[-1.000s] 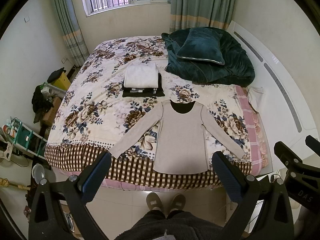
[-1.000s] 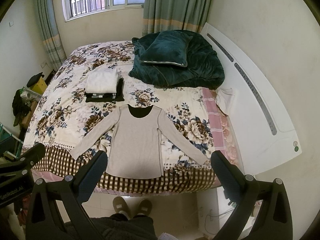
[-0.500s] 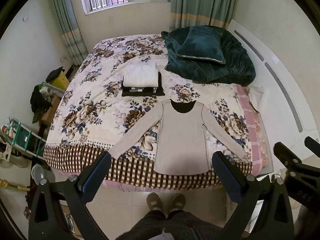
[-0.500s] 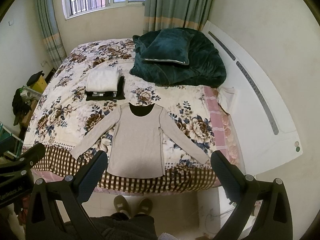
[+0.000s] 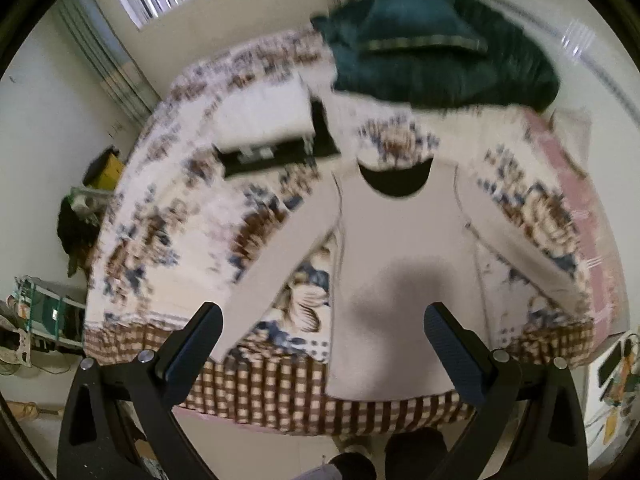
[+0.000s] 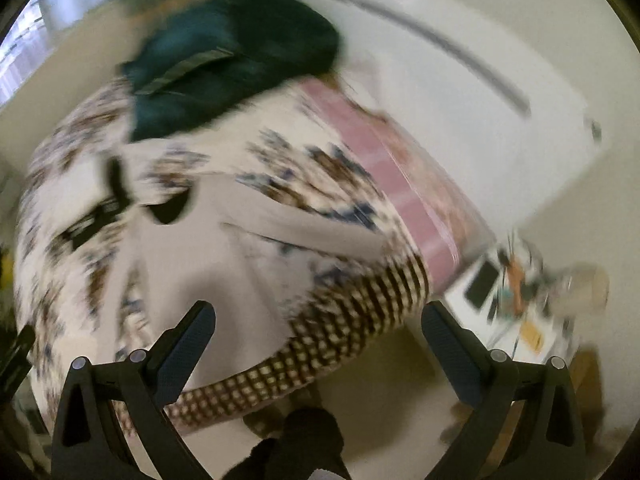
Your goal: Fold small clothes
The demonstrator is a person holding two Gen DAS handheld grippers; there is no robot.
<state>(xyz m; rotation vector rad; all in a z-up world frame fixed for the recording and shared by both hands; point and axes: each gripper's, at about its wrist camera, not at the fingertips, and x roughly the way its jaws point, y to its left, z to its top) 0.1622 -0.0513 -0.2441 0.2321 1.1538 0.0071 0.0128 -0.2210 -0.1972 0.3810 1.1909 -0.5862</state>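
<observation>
A beige long-sleeved top [image 5: 404, 264] lies flat on the floral bed, neck away from me, sleeves spread, hem at the near bed edge. It also shows blurred in the right wrist view [image 6: 224, 264]. My left gripper [image 5: 322, 334] is open and empty, above the top's lower left part and left sleeve. My right gripper [image 6: 318, 334] is open and empty, above the bed's near right corner, close to the right sleeve [image 6: 320, 236].
A stack of folded clothes [image 5: 268, 128], white on black, lies beyond the top. A dark green quilt and pillow [image 5: 432, 60] lie at the bed's head. A white headboard [image 6: 480, 128] stands at the right. Clutter [image 5: 44, 320] stands by the bed's left side, a small cluttered stand [image 6: 516, 292] at the right.
Both grippers have moved quickly forward and down toward the bed, so the top looks much larger. The right view has swung right. Both views are motion-blurred. Both stay open.
</observation>
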